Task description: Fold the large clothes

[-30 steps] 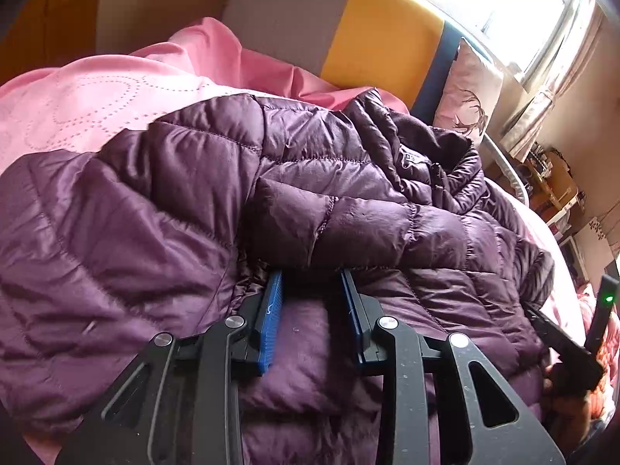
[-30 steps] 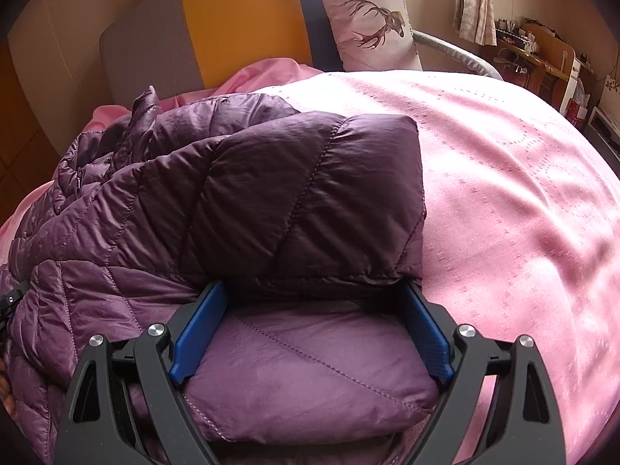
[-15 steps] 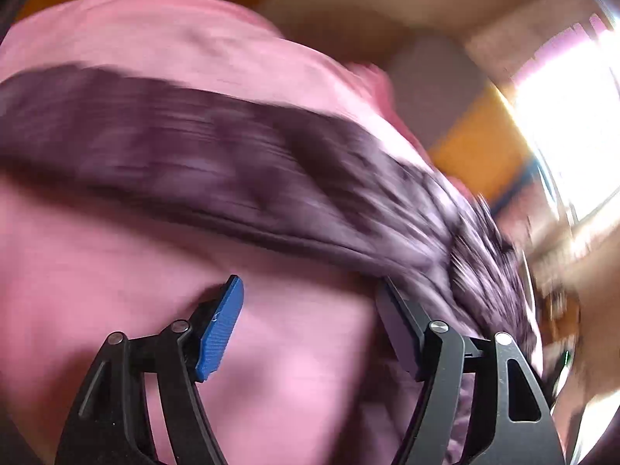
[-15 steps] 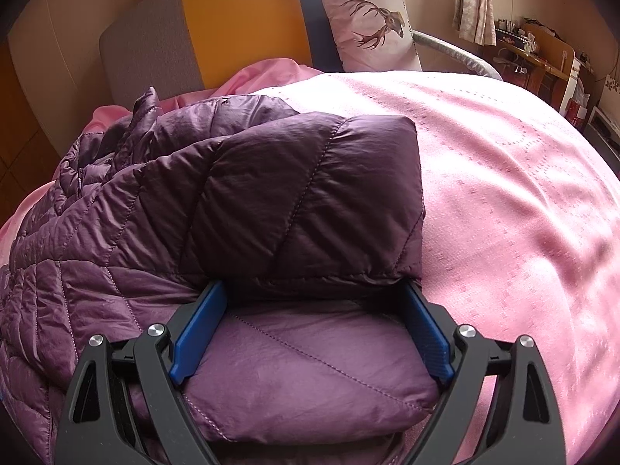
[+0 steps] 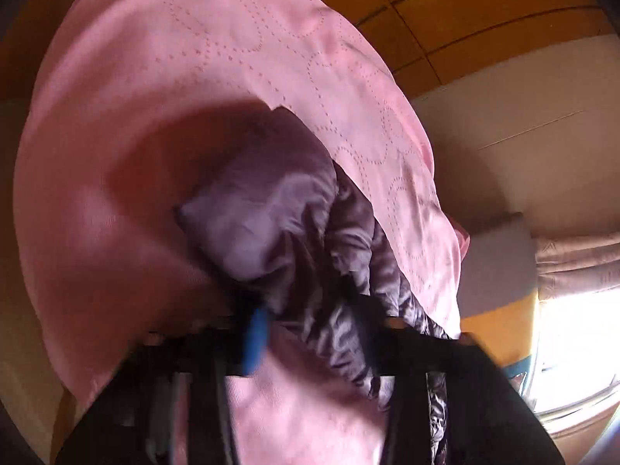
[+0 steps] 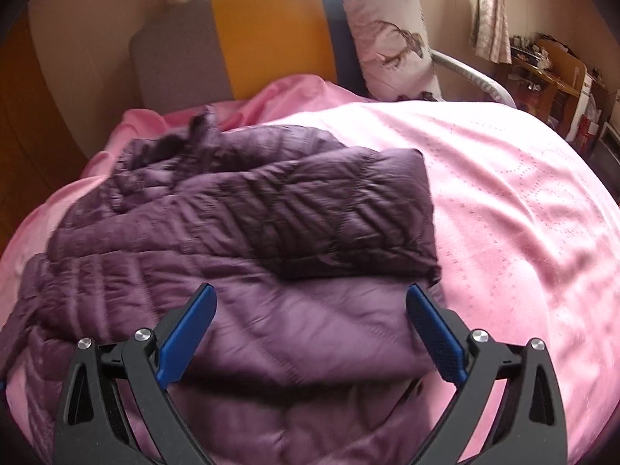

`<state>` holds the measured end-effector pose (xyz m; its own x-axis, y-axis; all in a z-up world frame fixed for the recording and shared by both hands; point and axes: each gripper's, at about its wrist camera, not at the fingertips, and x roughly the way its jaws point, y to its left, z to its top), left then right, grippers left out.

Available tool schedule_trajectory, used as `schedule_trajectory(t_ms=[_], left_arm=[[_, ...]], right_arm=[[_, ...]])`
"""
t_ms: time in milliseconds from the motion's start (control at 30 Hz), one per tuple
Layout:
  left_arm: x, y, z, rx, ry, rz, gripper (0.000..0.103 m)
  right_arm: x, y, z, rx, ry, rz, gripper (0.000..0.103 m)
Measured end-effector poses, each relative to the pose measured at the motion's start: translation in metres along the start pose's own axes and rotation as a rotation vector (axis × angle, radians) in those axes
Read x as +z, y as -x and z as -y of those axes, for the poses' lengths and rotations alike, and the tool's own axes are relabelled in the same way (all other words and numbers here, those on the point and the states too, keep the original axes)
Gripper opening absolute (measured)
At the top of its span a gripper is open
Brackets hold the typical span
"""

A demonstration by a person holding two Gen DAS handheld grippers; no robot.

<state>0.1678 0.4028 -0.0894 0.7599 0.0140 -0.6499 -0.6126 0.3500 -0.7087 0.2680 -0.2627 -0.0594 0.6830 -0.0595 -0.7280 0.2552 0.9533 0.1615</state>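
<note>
A purple quilted jacket (image 6: pixel 271 224) lies partly folded on the pink bedspread (image 6: pixel 503 201), darker shell over paler lining. My right gripper (image 6: pixel 310 333) hovers just above its near part with nothing between the pads, and its jaws are opening wide. The left wrist view is blurred and rolled. There, my left gripper (image 5: pixel 310 325) is closing on a bunched edge of the jacket (image 5: pixel 263 209). Fabric fills the gap between its fingers. A pale corner of the jacket sticks up past them and casts a shadow on the bedspread (image 5: pixel 174 58).
A grey, yellow and blue headboard (image 6: pixel 271 31) stands behind the bed, with a deer-print pillow (image 6: pixel 391 38) leaning on it. A cluttered wooden desk (image 6: pixel 542 66) is at the far right. Wooden wall panels (image 5: pixel 465 19) show beyond the bed's edge.
My left gripper let go of the jacket's middle, swept sideways while rolling, and closed on the jacket's edge. My right gripper lifted back off the fold it straddled and opened wider.
</note>
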Motion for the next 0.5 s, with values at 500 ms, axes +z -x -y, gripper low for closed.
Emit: schedule_trajectory(t_ms=[500], left_arm=[[-0.133, 0.025, 0.179, -0.286, -0.641, -0.065, 0.013]], right_arm=[[-0.07, 0.048, -0.092, 0.226, 0.17, -0.011, 0.095]])
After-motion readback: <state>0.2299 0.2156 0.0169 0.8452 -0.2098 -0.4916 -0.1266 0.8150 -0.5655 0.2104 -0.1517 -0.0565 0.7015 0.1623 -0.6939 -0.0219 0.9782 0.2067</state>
